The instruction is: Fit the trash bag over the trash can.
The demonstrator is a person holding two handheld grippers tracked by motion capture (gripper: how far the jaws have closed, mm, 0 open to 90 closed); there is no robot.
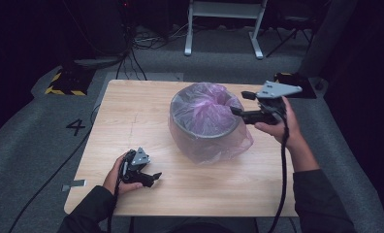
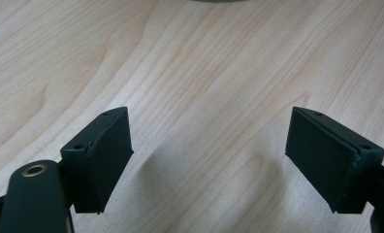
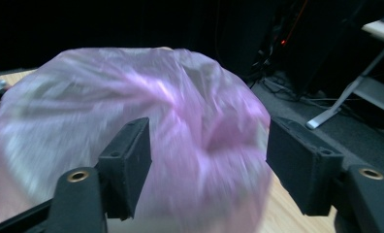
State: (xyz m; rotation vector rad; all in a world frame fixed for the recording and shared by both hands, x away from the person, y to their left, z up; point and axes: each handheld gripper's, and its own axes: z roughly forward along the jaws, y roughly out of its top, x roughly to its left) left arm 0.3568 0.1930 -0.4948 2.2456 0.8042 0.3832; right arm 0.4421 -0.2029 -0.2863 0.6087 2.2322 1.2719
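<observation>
**A:** What is on the counter [image 1: 132,116]?

**B:** A round grey bin [image 1: 203,127] stands near the middle of the pale wood, lined with a thin pink plastic bag [image 1: 207,109]. The bag's mouth is folded out over the rim and hangs down the outside, with loose film pooled at the base on the right. By my judgement the bag is being fitted as a liner, which would explain why its edge is spread over the rim.

**A:** Where are the two grippers?

**B:** The right gripper [image 1: 238,103] is raised beside the bin's right rim, pointing left across the opening. Its fingers [image 3: 127,165] stand well apart with nothing between them. From its own view the bag [image 3: 132,136] sits just beyond them, blurred; I cannot tell whether the tips brush the film.

**A:** And the left?

**B:** The left gripper [image 1: 153,178] rests low at the near left of the counter, well apart from the bin. Its fingers [image 2: 105,155] are spread wide over bare wood and hold nothing. It looks parked there to leave the work to the other hand.
</observation>
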